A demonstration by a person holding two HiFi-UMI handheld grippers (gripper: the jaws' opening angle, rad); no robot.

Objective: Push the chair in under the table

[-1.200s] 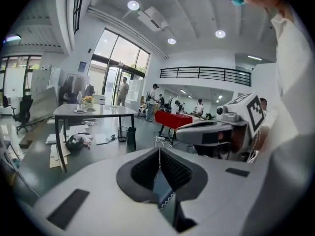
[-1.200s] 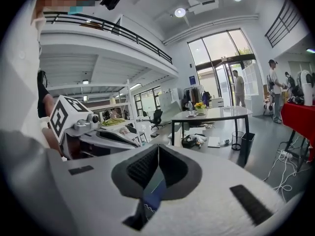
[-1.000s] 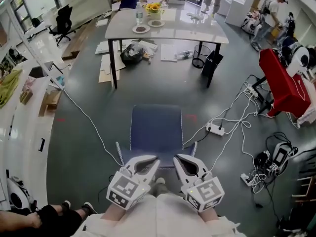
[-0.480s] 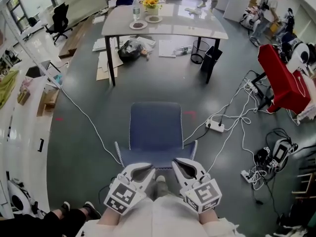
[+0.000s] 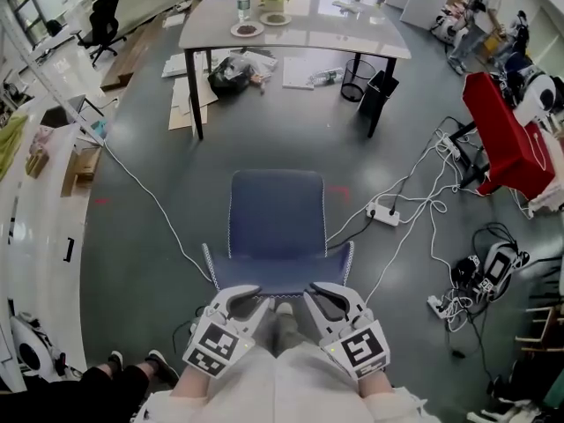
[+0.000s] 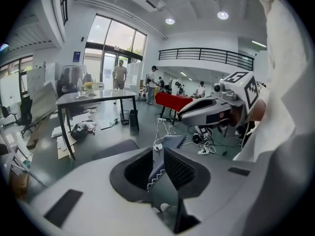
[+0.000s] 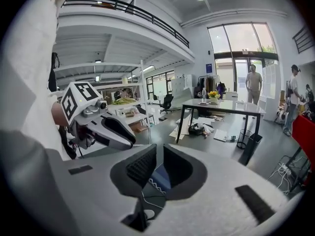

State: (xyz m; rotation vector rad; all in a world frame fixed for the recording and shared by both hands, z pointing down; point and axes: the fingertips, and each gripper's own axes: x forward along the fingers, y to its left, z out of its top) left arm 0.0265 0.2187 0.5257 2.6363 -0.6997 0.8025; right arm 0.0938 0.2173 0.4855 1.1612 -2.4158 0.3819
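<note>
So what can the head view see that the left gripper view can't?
Only the head view: the blue fabric chair's whole seat from above, and the dark shoes of someone at lower left. Only the left gripper view: round ceiling lights, a black balcony railing and tall windows. Both: the grey table with black legs, the red-covered stand, and part of that chair.

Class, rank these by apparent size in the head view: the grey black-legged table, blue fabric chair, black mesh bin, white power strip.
1-2. Grey table and blue chair: about alike; chair nearer, so unranked.
3. Black mesh bin
4. White power strip
</note>
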